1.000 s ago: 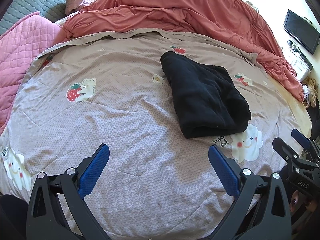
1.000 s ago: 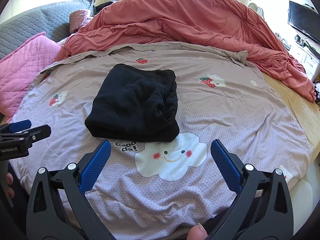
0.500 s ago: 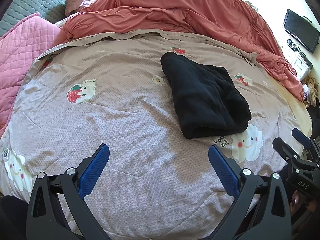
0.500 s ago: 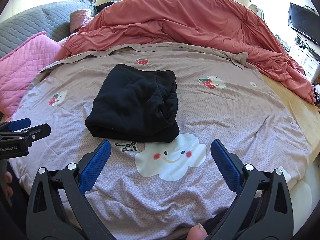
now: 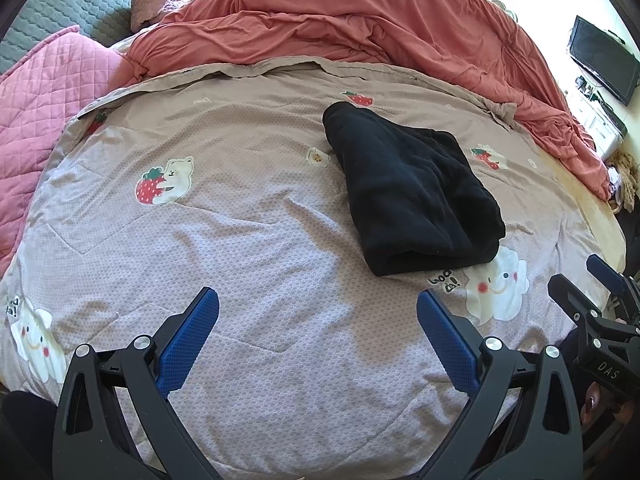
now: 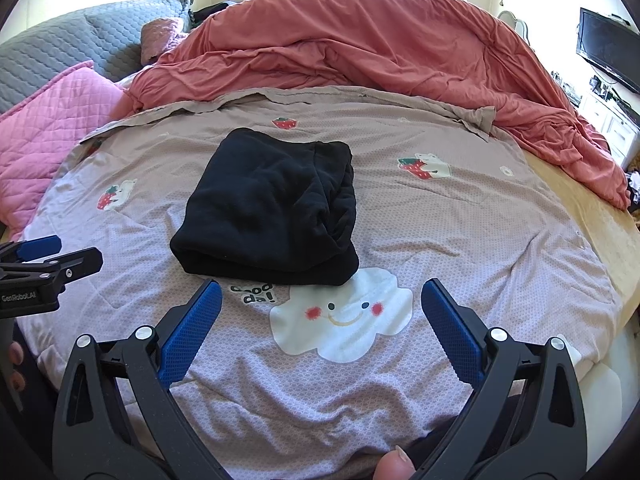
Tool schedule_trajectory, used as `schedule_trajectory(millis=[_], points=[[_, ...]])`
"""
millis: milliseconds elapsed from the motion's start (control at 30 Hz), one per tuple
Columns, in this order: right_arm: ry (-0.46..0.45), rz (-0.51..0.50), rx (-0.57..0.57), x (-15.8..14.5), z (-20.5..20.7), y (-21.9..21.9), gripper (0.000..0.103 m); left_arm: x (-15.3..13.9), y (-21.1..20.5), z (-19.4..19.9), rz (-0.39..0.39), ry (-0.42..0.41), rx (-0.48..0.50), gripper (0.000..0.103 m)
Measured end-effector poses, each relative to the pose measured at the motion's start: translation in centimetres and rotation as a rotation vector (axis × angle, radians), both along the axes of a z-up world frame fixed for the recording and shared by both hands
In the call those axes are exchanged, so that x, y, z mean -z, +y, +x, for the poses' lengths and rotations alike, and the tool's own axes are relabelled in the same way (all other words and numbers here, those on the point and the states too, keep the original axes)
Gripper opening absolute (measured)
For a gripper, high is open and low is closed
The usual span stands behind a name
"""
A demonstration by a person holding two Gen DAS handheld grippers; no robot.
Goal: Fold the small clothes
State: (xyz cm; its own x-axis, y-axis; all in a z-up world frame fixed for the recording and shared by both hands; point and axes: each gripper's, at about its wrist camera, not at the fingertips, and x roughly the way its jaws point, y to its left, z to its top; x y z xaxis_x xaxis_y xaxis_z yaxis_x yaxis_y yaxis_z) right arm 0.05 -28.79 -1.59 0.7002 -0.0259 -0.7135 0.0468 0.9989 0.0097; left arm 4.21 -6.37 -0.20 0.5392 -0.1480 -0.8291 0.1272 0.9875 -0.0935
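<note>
Both my tongs hang spread wide with nothing between their blue pads: the left tongs over bare quilt near the bed's near edge, the right tongs just short of the cloud print on the patterned quilt. Neither touches cloth.

Across the last second almost nothing has moved. The black garment lies as it did, a compact folded bundle toward the middle of the bed, its thick folded edge facing the near edge and just touching the top of the cloud print. My left tongs have kept their place, and the right has held level too; only a slight drift of the view is visible.

I read that stillness as meaning the fold on this piece is finished and I have let go and drawn back. The bundle looks squared off, though the layers on its right side are a little bunched. No other small garment shows on the quilt in either view; the red duvet is heaped along the far edge and the pink pillow sits at the far left corner. So my next job is probably to fetch another piece, or stop.
</note>
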Motion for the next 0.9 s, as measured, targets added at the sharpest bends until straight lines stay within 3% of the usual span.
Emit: schedule_trajectory(millis=[900], points=[[-0.014,-0.003,0.029,-0.3,0.1,-1.8,0.094,0.0,0.3,0.3,0.024,0.003,-0.013,0.099]])
